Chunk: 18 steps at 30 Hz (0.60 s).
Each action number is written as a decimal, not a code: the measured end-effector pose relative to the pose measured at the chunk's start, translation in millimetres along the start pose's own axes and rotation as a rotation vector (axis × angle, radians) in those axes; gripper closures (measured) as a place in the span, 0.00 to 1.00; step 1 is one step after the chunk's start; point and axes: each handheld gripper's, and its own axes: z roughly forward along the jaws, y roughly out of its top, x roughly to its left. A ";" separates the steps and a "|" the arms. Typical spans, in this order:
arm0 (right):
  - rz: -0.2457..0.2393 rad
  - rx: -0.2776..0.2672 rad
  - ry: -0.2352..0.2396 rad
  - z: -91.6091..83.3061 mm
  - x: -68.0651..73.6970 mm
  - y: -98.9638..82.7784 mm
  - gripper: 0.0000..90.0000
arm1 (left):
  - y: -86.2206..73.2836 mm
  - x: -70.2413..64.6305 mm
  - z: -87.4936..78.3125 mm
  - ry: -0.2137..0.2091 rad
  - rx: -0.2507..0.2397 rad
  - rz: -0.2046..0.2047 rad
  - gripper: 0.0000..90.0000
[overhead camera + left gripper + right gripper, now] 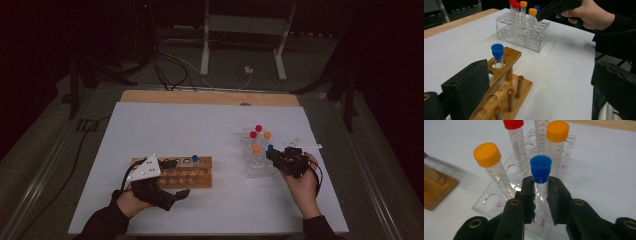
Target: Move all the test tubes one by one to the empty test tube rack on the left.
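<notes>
A clear plastic rack (257, 169) stands at the right of the white table and holds red-capped and orange-capped tubes. My right gripper (541, 187) is shut on a blue-capped tube (540, 166) just below its cap; the tube stands upright in the rack's near row. From above, the right gripper (274, 156) reaches in from the rack's right side. A wooden rack (200, 177) lies at the left with one blue-capped tube (497, 51) in it. My left gripper (179, 177) is open, jaws wide on either side of the wooden rack's left end, one jaw against its top board.
Two red-capped tubes (258, 128) and two orange-capped tubes (267, 135) stand close around the gripped one. A wooden strip (210, 97) edges the table's far side. Cables and a metal stand (245, 30) lie on the floor beyond. White tabletop (200, 130) stretches between the racks.
</notes>
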 end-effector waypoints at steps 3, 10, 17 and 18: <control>-0.010 0.000 -0.011 -0.6 0.9 0.6 0.85 | 0.1 0.4 -0.3 -0.003 -0.003 -0.005 0.03; -0.013 -0.047 -0.018 -13.6 0.7 5.8 0.86 | 0.5 0.6 -0.4 -0.004 -0.004 -0.007 0.03; -0.065 -0.104 -0.047 -36.1 11.0 15.4 0.86 | 0.7 0.2 0.3 -0.010 0.004 -0.005 0.03; -0.069 -0.112 -0.048 -39.8 12.3 17.0 0.86 | 0.8 0.2 0.3 -0.011 0.002 -0.007 0.03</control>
